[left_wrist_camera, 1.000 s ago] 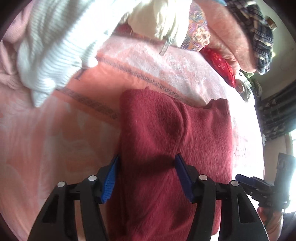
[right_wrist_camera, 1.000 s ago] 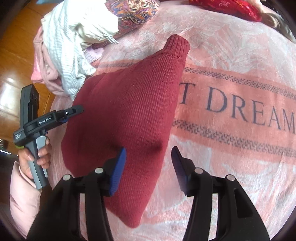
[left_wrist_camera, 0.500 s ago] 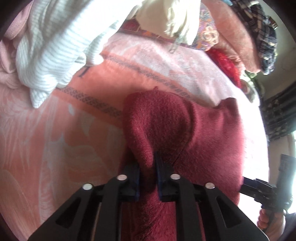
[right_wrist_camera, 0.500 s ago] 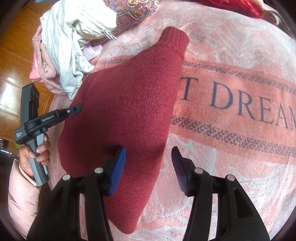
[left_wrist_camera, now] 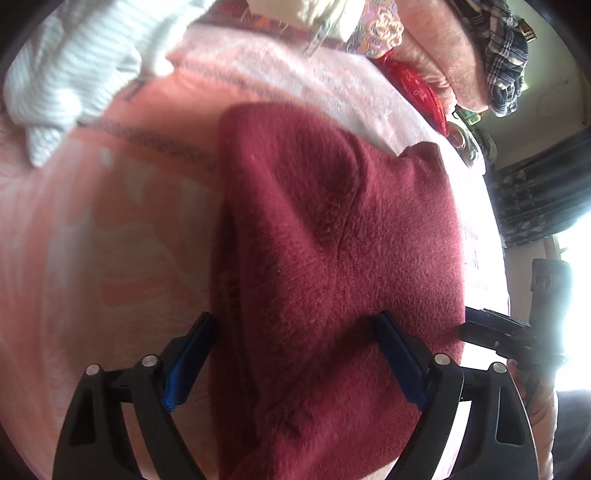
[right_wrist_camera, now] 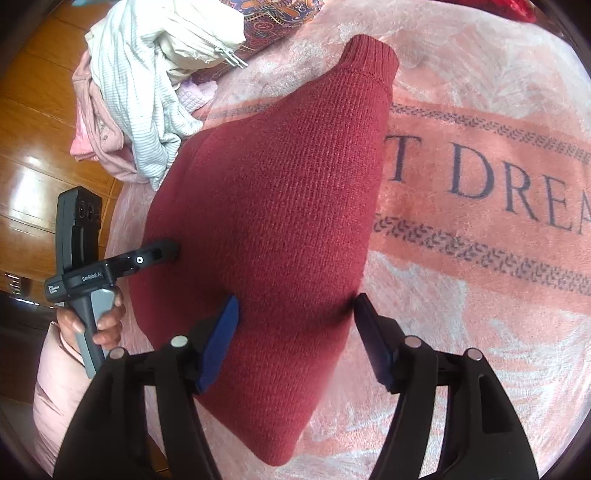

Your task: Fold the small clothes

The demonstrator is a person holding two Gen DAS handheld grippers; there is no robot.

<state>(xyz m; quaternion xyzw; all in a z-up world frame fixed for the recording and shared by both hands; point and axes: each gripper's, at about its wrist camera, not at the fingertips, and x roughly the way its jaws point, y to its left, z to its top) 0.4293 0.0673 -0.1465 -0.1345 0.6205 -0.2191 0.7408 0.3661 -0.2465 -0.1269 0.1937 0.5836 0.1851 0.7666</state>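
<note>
A dark red knit sweater (left_wrist_camera: 314, 221) lies folded lengthwise on a pink blanket (left_wrist_camera: 92, 258). My left gripper (left_wrist_camera: 295, 321) stands over its near end with jaws opening wide. One blue pad is at the sweater's left edge and the other rests on top of the knit, neither pinching it. In the right wrist view the sweater (right_wrist_camera: 277, 184) tapers to a ribbed cuff at the top. My right gripper (right_wrist_camera: 295, 299) straddles its right edge, jaws opening and not gripping the cloth between them. The left gripper (right_wrist_camera: 147, 258) also shows there, at the sweater's left side, held by a hand (right_wrist_camera: 107, 325).
A pile of white striped and pink clothes (right_wrist_camera: 147, 74) sits at the blanket's far left corner by a patterned cushion (right_wrist_camera: 288, 18). The blanket (right_wrist_camera: 461, 295) bears the large letters "DREA". A wooden floor (right_wrist_camera: 37, 129) lies beyond the bed's left edge. Pink and plaid bedding (left_wrist_camera: 480, 48) is stacked at the back.
Half a second ago my left gripper was shut on a raised fold of the sweater; it has let go and spread wide, and the fold has settled flat. My right gripper's jaws have widened.
</note>
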